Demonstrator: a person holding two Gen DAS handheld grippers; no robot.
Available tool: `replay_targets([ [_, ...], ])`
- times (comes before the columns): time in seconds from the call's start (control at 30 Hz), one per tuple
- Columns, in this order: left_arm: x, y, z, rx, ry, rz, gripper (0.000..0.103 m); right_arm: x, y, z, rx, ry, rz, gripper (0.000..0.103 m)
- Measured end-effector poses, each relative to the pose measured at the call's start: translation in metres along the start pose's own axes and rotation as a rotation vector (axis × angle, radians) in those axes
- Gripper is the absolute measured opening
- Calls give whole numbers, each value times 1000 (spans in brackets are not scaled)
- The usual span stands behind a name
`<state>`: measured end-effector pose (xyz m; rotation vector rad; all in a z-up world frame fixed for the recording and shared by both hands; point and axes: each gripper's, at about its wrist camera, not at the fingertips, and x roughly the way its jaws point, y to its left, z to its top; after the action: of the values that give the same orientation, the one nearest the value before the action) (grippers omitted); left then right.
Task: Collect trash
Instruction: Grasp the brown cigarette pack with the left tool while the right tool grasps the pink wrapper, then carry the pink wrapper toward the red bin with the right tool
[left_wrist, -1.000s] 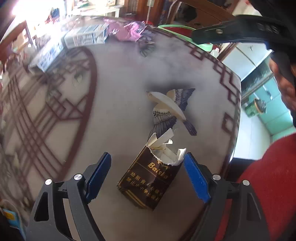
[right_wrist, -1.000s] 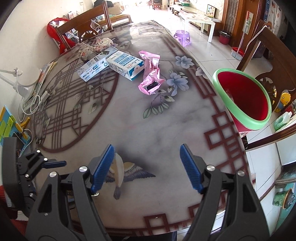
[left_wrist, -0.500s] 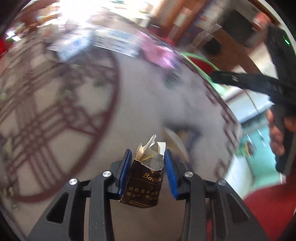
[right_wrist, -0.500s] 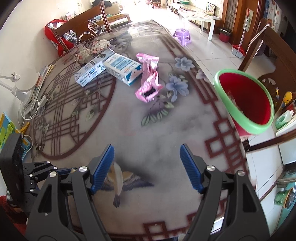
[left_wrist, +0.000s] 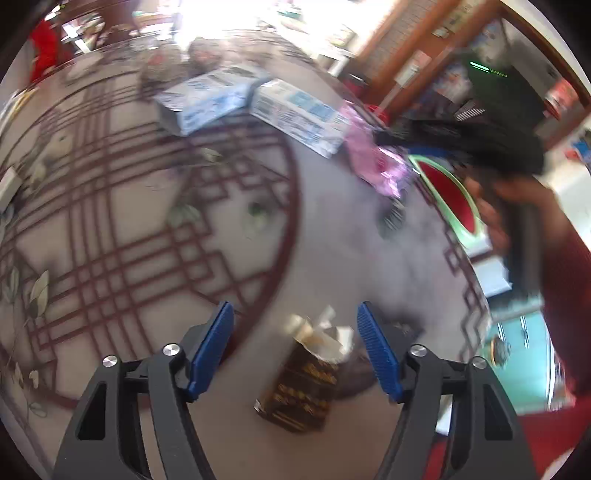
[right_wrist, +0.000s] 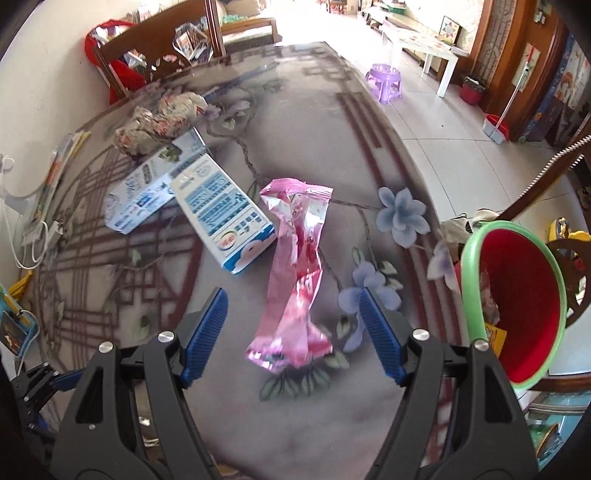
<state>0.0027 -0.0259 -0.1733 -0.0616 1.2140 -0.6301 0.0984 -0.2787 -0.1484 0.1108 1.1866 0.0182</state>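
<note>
We see the left hand-held gripper (left_wrist: 295, 347) spread wide around a torn brown cigarette pack (left_wrist: 303, 384) (blurred) lying on the bench (left_wrist: 332, 266). The right hand-held gripper (right_wrist: 293, 332) is likewise apart, flanking a crumpled pink wrapper (right_wrist: 295, 273). Beyond lie two blue-and-white cartons (right_wrist: 221, 214); a red bin (right_wrist: 517, 302) stands at the bench's right edge.

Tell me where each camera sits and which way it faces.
Left wrist: behind the left tongs, looking down at a cigarette pack; the right hand shows.
Right wrist: behind the right tongs, looking down at a pink wrapper.
Both show the wrapper, boxes and red bin.
</note>
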Motion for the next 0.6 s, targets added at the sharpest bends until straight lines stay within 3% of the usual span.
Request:
replay_targets([
  [0.2,22,-23,-13,117,92,-12,68,33,-2,9,-17,58,-7,71],
  [0.27,30,-25,-18,110,117,-12,66,38,-1,9,-32,62,-12,60],
  [0.33,38,-23,-23,92,135,-13,64,40,-1,6,-33,71,1,35],
  [0.43,41,-26,-27,97,135,-7,57,36,-3,-1,-10,60,25,22],
  [0.5,42,-27,-29,117,135,10,48,29,-2,-5,0,42,41,21],
  [0.6,41,-28,-28,129,126,21,44,12,1,-13,3,10,65,19],
])
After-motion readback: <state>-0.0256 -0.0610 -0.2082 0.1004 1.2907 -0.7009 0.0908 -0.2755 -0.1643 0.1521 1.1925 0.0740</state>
